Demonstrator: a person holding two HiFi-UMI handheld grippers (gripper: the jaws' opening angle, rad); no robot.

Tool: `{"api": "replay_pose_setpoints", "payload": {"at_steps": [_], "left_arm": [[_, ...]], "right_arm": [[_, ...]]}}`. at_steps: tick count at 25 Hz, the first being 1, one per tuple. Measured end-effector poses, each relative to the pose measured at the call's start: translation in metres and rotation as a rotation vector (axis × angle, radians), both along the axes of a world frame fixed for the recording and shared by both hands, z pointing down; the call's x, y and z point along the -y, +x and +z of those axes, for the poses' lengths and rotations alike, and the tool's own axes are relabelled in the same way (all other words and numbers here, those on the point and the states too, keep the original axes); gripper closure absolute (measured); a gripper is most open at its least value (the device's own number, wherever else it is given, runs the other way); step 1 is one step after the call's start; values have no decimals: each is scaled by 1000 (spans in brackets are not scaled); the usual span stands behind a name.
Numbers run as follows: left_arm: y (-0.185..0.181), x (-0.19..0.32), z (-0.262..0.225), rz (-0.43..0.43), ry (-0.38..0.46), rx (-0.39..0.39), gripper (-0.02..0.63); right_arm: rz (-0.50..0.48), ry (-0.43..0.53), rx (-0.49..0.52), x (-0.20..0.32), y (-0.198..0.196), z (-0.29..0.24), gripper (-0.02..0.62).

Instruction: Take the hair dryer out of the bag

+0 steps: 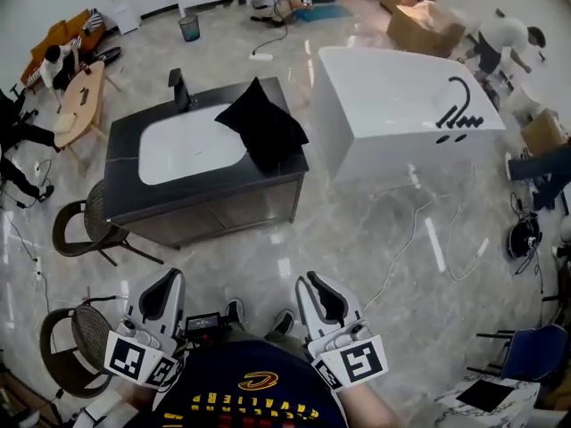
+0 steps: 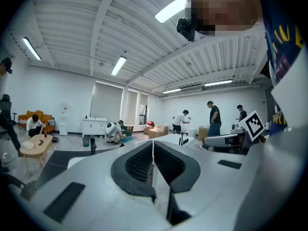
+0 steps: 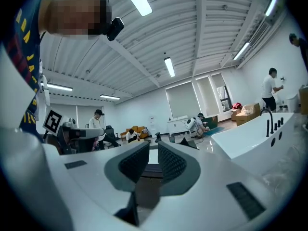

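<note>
A black bag [image 1: 261, 123] lies crumpled on the right end of a dark vanity counter [image 1: 123, 154], partly over its white basin [image 1: 183, 145]. No hair dryer shows anywhere. Both grippers are held low near my body, far short of the counter. My left gripper [image 1: 169, 282] has its jaws pressed together with nothing between them, which the left gripper view [image 2: 153, 154] shows as well. My right gripper [image 1: 312, 283] keeps a narrow empty gap between its pads [image 3: 153, 159]. Past the right jaws, the bag's black peak [image 3: 187, 141] stands far ahead.
A black faucet [image 1: 178, 87] stands at the counter's back edge. A white bathtub [image 1: 401, 105] sits right of the counter, with a cable [image 1: 410, 230] trailing over the marble floor. Two wicker chairs [image 1: 85, 230] stand at the left. Several people work further off.
</note>
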State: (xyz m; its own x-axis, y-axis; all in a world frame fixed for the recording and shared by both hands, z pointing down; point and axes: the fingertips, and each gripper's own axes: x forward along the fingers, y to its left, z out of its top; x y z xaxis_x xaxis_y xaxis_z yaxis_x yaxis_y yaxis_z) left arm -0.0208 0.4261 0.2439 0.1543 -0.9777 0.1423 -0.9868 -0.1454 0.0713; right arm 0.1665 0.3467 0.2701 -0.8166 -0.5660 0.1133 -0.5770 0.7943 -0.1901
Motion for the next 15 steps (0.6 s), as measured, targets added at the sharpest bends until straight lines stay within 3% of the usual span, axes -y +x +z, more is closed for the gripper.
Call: {"api": "replay_pose_setpoints", "payload": {"at_steps": [7, 15], "left_arm": [[49, 1, -8, 14, 7, 16, 595], [57, 3, -8, -46, 13, 10, 595]], "right_arm": [[-5, -6, 15, 2, 39, -2, 532], [13, -19, 12, 13, 49, 2, 532]]}}
